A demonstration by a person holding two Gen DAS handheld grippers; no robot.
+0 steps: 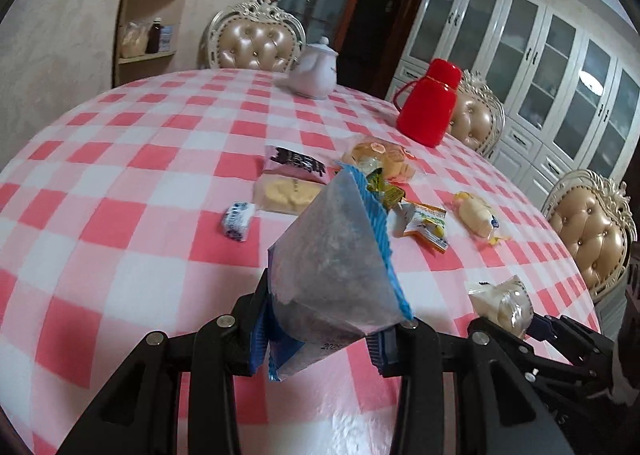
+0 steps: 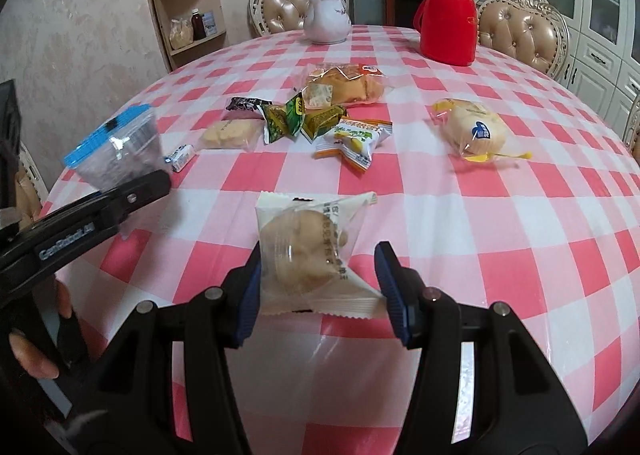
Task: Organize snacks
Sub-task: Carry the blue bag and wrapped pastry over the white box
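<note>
Left tool (image 1: pixel 320 329) clamped on a clear blue-rimmed zip bag (image 1: pixel 340 255), mouth forward to receive snacks; right tool (image 2: pixel 320 297) gripping a clear-wrapped round pastry (image 2: pixel 310 255) above the desk (image 2: pixel 500 215), remaining packets beyond.

Room light was soft and even, and I saw only faint shadows on my checked tablecloth (image 2: pixel 500 215). Both fisheye views bent the table edge and darkened at the corners. The left view's far wall looked slightly smeared, perhaps motion blur. Glare marked the zip bag (image 2: pixel 120 147).
</note>
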